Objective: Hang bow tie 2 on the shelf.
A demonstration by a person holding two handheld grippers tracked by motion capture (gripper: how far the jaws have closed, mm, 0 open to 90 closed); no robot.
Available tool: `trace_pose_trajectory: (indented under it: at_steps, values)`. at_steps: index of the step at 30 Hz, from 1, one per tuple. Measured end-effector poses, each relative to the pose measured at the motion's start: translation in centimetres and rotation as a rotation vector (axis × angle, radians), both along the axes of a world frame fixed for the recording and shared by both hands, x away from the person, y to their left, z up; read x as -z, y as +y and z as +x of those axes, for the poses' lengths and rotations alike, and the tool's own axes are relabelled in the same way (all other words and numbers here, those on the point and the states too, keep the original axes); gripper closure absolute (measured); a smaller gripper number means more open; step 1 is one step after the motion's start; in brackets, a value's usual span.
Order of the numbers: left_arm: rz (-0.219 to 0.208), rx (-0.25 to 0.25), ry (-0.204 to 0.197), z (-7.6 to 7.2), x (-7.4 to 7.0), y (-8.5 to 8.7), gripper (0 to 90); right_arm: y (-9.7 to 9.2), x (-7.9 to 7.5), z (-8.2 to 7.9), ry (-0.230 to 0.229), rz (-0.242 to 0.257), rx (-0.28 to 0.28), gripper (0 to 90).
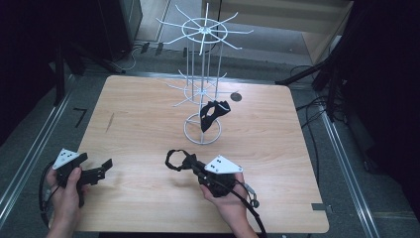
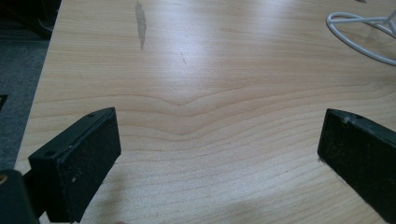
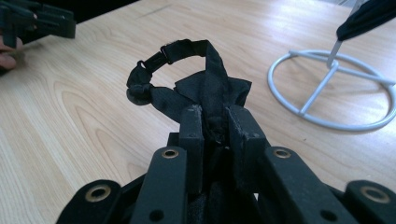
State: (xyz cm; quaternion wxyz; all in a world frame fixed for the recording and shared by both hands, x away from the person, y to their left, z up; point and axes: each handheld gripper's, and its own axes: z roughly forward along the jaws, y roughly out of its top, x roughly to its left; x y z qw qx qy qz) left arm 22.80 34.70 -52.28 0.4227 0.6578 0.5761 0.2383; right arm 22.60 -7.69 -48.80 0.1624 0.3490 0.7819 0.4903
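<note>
- The wooden table (image 1: 148, 124) was seen to carry a white wire display rack (image 1: 203, 74) at its far centre, standing on a ring base (image 3: 327, 88).
- One black bow tie (image 1: 214, 113) was already hung on a lower arm of the rack; that part of the work was judged done.
- A second black bow tie (image 3: 205, 88), with its looped strap, was held clamped between the nearly closed jaws of the right gripper (image 1: 190, 163), just above the table in front of the rack base.
- Hanging this second tie on a free rack arm was judged to remain.
- The left gripper (image 1: 101, 168) was held at the near left edge of the table, jaws spread wide, with nothing between its pads (image 2: 88, 158).
- The held part of the tie was hidden inside the jaws.
- The tips of the rack's top arms were cut off at the upper frame edge, and the hook bearing the hung tie could not be made out.
</note>
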Motion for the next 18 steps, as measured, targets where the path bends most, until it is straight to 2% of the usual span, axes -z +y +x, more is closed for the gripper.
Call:
trace_pose_trajectory:
  at_steps: [18]
  values:
    - [0.002, 0.002, 0.0, 0.0, 0.0, 0.0, 0.0, -0.9, -2.1, -0.4, -0.057, 0.052, 0.02, 77.7]
